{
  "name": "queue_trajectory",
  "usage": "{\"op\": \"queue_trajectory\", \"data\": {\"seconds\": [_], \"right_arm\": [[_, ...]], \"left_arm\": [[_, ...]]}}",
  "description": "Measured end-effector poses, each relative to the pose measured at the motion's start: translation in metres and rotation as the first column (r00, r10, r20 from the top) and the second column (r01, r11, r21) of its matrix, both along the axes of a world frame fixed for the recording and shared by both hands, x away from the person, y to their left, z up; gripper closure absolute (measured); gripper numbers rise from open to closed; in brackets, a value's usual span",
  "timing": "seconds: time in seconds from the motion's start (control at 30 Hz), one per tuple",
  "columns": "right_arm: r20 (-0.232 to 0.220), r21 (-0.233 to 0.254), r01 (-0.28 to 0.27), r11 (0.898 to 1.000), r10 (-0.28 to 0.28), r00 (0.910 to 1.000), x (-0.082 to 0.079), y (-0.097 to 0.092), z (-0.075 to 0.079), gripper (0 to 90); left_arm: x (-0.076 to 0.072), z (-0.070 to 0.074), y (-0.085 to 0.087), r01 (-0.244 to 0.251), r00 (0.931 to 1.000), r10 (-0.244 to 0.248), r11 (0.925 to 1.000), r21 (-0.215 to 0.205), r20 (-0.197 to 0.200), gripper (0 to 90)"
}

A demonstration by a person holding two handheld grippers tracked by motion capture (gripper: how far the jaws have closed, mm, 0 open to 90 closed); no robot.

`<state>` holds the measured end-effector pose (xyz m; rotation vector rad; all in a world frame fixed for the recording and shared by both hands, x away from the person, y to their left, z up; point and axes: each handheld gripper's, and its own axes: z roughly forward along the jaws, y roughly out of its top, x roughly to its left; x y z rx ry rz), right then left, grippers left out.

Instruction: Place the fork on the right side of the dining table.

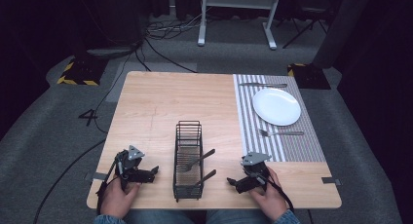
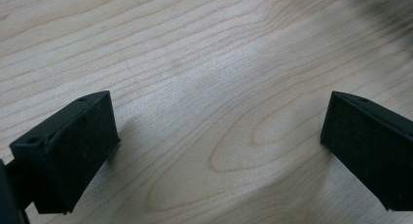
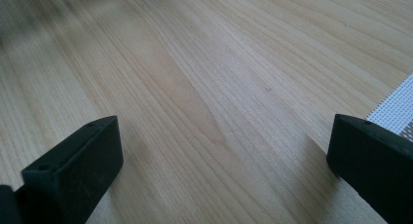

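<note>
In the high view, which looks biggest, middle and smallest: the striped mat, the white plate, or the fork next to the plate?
1. Grey striped placemat, clearly the biggest.
2. Round white plate, resting on the placemat.
3. Silver metal fork on the placemat beside the plate, the smallest.

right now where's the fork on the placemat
In the high view the fork lies on the striped placemat at the table's right, just nearer the person than the white plate.
</note>
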<state>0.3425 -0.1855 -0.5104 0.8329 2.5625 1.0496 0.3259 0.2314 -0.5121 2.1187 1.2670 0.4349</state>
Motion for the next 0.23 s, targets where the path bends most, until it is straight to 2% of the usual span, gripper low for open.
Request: {"op": "queue_trajectory", "data": {"seconds": [0.23], "right_arm": [[0.0,0.0,0.017,1.0,-0.017,0.9998,-0.0016,0.0002,0.0,0.0]], "left_arm": [[0.0,0.0,0.0001,0.001,1.0,-0.001,1.0,0.001,0.0,0.2]]}}
